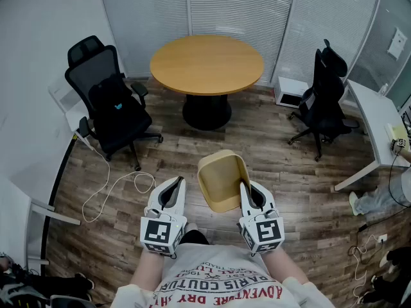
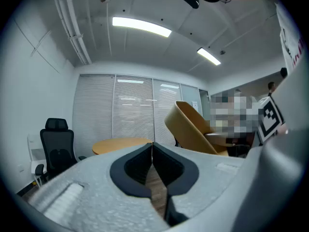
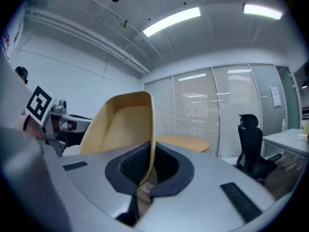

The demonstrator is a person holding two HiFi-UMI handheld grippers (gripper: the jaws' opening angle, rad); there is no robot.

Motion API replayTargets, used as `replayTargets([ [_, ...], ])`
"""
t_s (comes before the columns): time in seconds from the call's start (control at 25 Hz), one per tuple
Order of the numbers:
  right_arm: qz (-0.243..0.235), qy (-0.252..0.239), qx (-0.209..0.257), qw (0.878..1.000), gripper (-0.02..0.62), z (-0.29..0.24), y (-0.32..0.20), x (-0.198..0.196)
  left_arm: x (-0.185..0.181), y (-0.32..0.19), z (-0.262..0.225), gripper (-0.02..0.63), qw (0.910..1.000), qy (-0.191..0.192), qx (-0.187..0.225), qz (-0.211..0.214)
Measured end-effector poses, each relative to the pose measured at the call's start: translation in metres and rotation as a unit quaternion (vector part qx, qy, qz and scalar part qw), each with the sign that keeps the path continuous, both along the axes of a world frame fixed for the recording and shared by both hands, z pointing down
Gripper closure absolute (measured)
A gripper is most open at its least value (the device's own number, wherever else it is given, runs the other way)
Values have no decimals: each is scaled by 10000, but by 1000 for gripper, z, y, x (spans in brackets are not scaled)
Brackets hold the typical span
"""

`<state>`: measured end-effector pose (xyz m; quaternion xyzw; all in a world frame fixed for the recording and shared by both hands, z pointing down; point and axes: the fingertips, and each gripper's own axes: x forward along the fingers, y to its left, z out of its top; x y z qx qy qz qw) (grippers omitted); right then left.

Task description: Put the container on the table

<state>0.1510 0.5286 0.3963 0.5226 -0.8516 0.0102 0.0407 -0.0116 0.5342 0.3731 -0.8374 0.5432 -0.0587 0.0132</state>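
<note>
A tan, open-topped container (image 1: 221,180) hangs in the air in front of me, tilted on its side. My right gripper (image 1: 246,193) is shut on its rim, and the thin wall (image 3: 149,144) runs between the two dark pads. My left gripper (image 1: 176,188) is level beside it to the left, shut with nothing between its pads; the container (image 2: 193,127) shows to its right. The round wooden table (image 1: 207,63) stands farther ahead, its top bare, and it appears in the left gripper view (image 2: 120,144) and the right gripper view (image 3: 186,142) too.
A black office chair (image 1: 109,104) stands left of the table and another black chair (image 1: 324,95) to its right. A white desk (image 1: 376,124) lines the right edge. A white cable (image 1: 115,188) lies on the wood floor at the left. Blinds cover the back wall.
</note>
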Motion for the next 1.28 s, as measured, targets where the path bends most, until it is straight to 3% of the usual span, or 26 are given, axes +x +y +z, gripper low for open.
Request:
replayTargets([
  [0.32,-44,-146,-171,9997,584,3,-2,-7,-7,-2,-1,594,10000,37,-66,-10],
  [0.8,113,-401,-396,9983,584,16,11,16,7,11,9,594,9995,208,-224,-61],
  [1.28,133,-253,-503,9983,584,30,-39,-5,-11,-37,9,594,9997,195,-135,8],
])
